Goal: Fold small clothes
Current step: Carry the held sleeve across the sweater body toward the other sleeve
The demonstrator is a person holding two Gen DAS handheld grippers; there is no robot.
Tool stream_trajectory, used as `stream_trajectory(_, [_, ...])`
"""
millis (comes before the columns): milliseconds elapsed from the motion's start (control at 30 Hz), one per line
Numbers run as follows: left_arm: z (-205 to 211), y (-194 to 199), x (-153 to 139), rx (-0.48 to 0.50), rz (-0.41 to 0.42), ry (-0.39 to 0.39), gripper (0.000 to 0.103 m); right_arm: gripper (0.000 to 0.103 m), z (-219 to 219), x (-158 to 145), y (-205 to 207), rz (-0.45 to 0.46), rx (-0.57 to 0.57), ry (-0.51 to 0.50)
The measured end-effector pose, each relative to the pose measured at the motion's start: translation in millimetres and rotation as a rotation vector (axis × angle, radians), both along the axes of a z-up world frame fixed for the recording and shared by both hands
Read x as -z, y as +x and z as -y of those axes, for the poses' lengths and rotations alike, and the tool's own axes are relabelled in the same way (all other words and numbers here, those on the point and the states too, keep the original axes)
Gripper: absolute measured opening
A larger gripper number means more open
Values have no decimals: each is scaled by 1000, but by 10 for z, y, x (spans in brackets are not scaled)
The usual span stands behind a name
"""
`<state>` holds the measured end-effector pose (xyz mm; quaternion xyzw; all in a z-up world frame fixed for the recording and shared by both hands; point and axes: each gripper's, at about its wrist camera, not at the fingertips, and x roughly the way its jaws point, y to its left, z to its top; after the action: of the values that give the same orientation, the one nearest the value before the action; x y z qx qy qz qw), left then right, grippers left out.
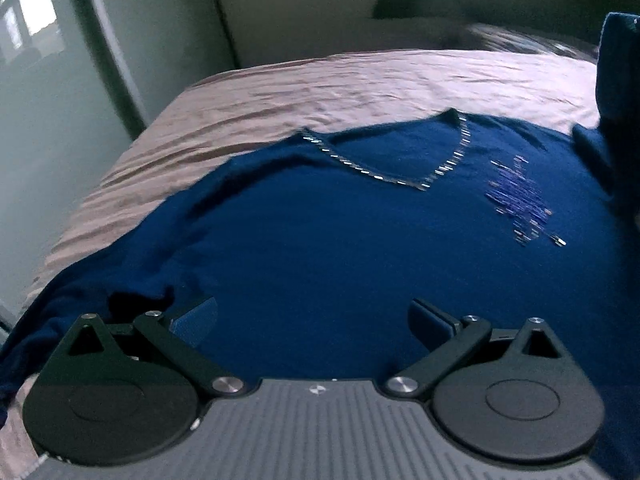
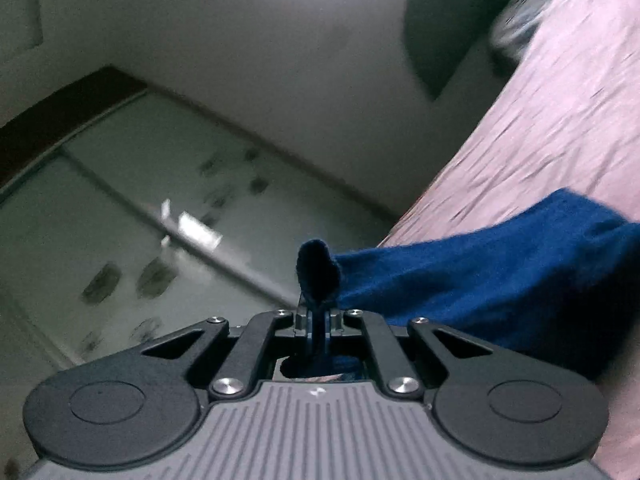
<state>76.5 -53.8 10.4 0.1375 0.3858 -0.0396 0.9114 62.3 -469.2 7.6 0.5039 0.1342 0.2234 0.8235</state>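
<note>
A dark blue top (image 1: 320, 240) lies spread on a bed with a pink sheet (image 1: 320, 84). It has a V-neck edged with silver beads (image 1: 400, 176) and a beaded patch (image 1: 520, 196) on the chest. My left gripper (image 1: 314, 316) is open, just above the lower part of the top. My right gripper (image 2: 316, 300) is shut on a bunched edge of the blue top (image 2: 480, 280) and holds it lifted off the pink sheet (image 2: 560, 120). A raised blue fold (image 1: 616, 80) shows at the right edge of the left wrist view.
A pale wall (image 1: 300, 8) stands behind the bed. A glossy cabinet or door (image 1: 48, 80) is to the left. The bed's left edge (image 1: 100, 184) drops away. In the right wrist view a tiled floor (image 2: 140, 240) lies beside the bed.
</note>
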Motion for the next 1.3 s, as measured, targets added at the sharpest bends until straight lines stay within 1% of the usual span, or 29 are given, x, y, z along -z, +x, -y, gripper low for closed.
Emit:
stream_trajectory(133, [-181, 59, -62, -46, 10, -25, 103, 5, -454, -56, 249, 1, -118, 26])
stream_trajectory(267, [-382, 77, -129, -96, 30, -29, 103, 6, -906, -28, 478, -19, -212, 50])
stream_trajectory(433, [-591, 49, -172, -145, 65, 3, 103, 6, -1345, 37, 721, -48, -289, 57])
stream_trajectory(533, [-668, 38, -147, -165, 72, 25, 103, 6, -1585, 62, 782, -60, -330, 54])
stream_trajectory(667, [-758, 38, -105, -176, 58, 32, 103, 6, -1881, 131, 863, -77, -370, 43])
stream_trajectory(800, [-866, -19, -115, -195, 69, 41, 103, 6, -2096, 238, 925, -102, -401, 32])
stream_trajectory(1033, [-1078, -82, -101, -261, 78, 85, 103, 6, -2434, 456, 1047, -155, -455, 43])
stream_trajectory(1300, [-1327, -91, -101, -317, 60, 60, 103, 6, -2770, 526, 1235, -194, -488, 49])
